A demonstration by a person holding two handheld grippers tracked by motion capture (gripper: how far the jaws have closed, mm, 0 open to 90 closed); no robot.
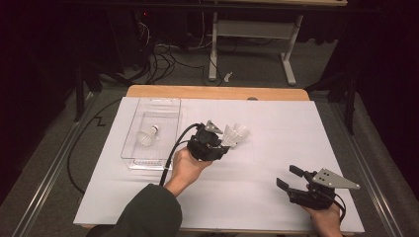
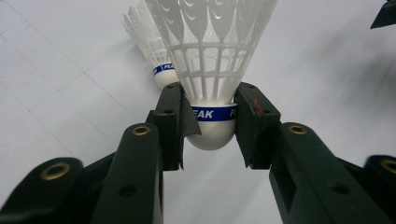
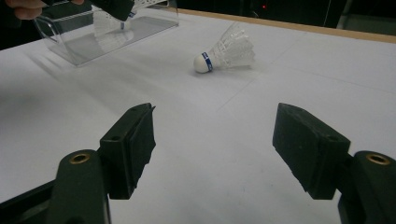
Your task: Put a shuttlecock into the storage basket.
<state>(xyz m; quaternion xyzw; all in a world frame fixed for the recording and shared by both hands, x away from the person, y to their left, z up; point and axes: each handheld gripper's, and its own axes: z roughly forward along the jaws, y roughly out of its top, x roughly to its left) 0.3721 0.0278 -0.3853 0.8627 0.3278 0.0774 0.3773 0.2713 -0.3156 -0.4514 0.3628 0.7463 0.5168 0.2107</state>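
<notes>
My left gripper [image 1: 223, 141] is shut on the rounded cork of a white shuttlecock [image 1: 229, 137], just above the white table cover. In the left gripper view both pads clamp the cork at its blue band [image 2: 212, 113], and the feathers stand up beyond the jaws. A second shuttlecock [image 1: 242, 131] lies on its side right behind the held one [image 2: 150, 44]; the right gripper view shows it with its cork to the left [image 3: 225, 53]. My right gripper [image 1: 285, 175] rests near the front right of the table, open with nothing between its fingers [image 3: 215, 116].
A clear plastic tray [image 1: 163, 111] stands at the left of the table with one shuttlecock [image 1: 147, 136] inside it. The tray's wall [image 3: 70, 39] is seen far off in the right gripper view. The wooden table edge [image 1: 217, 92] runs along the back.
</notes>
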